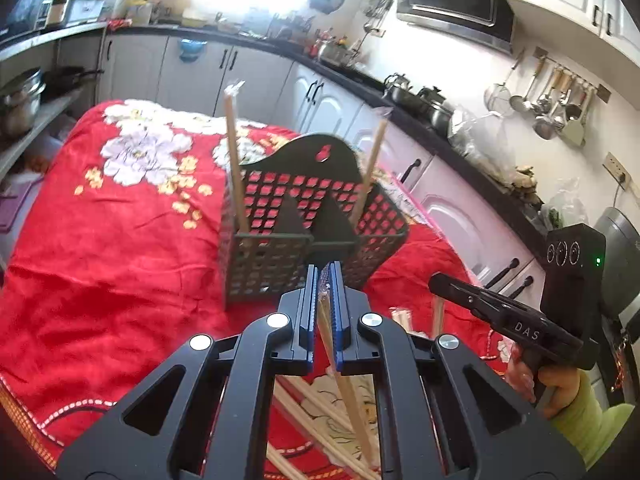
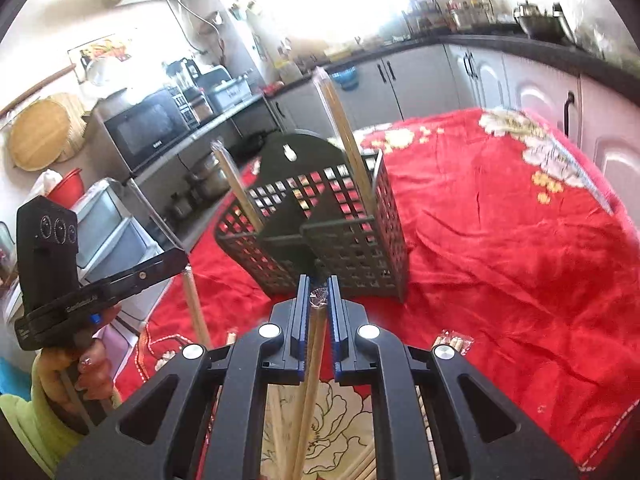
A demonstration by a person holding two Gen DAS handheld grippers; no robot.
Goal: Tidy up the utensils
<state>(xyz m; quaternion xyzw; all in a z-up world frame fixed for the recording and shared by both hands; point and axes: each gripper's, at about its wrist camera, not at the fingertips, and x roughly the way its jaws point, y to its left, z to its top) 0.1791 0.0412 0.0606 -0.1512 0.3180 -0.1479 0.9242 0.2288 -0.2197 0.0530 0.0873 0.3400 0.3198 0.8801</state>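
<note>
Left wrist view: left gripper (image 1: 325, 276) is clamping wrapped chopsticks (image 1: 348, 392) before the basket (image 1: 280, 240); right gripper (image 2: 319, 286) likewise, its side reading "DAS".

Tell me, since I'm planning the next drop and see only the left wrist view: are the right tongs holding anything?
Observer: Yes. The right tongs are shut on wrapped chopsticks, which hang down below them.
Operator: Where do those tongs point?
Observer: At the basket, roughly in line with its middle divider, and not yet over its rim.
</note>
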